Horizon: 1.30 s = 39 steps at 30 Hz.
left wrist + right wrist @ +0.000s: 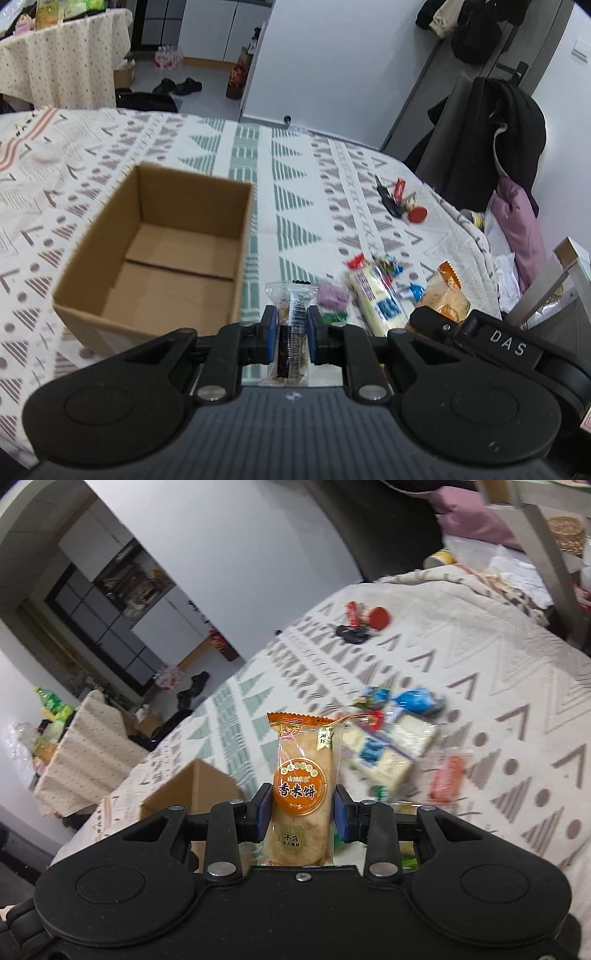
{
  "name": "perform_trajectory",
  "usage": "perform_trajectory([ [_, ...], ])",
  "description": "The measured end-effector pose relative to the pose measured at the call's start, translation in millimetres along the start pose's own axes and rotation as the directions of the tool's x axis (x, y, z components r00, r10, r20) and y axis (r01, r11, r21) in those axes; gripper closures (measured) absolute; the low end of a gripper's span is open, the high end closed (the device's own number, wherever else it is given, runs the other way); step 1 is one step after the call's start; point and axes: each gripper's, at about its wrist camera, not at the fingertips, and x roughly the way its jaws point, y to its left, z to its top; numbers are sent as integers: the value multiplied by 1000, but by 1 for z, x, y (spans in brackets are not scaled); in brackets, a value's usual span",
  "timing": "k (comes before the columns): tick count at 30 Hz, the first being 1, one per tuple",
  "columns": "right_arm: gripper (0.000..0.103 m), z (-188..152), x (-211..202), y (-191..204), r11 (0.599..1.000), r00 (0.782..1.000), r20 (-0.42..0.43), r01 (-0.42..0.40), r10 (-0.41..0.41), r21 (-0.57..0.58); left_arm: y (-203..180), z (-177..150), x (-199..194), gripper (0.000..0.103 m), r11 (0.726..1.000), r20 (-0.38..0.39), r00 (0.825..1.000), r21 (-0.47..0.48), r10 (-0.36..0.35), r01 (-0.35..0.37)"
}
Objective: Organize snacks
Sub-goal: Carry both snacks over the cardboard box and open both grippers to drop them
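My left gripper (pixel 291 319) is shut on a thin clear-wrapped snack bar (pixel 291 325), held above the patterned cloth just right of an empty cardboard box (pixel 155 254). My right gripper (pixel 303 801) is shut on an orange rice cracker packet (pixel 303 786), lifted over the cloth; the same packet (pixel 445 295) and the right gripper's body show at the right of the left wrist view. A pile of loose snacks (pixel 373 291) lies on the cloth, among them a white and blue pack (pixel 384 760), a blue candy (pixel 415 699) and a purple sweet (pixel 333 295). The box corner (pixel 192 790) sits left of the rice cracker packet.
Keys with red tags (pixel 400 201) lie farther back on the cloth-covered table (pixel 295 177). A chair draped with dark clothes (pixel 495 136) stands at the right edge. A second covered table (pixel 62 59) with bottles is at the far left. Shoes (pixel 177 86) lie on the floor.
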Motion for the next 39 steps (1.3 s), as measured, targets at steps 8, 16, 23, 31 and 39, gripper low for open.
perform_trajectory([
  [8, 69, -4, 3, 31, 997, 998, -10, -64, 64, -47, 24, 25, -6, 87, 1000, 35, 999, 8, 5, -6],
  [16, 69, -7, 16, 60, 985, 989, -37, -146, 143, -88, 61, 41, -4, 87, 998, 50, 998, -48, 48, -46],
  [23, 69, -15, 33, 83, 972, 977, -84, -204, 195, -114, 90, 49, 6, 87, 990, 40, 994, -104, 100, -95],
  [31, 69, -25, 55, 96, 961, 962, -119, -259, 248, -98, 109, 52, 8, 75, 977, 17, 987, -143, 162, -158],
  [39, 40, -34, 64, 93, 954, 951, -144, -288, 275, -81, 119, 50, 2, 44, 964, 23, 981, -192, 193, -185],
])
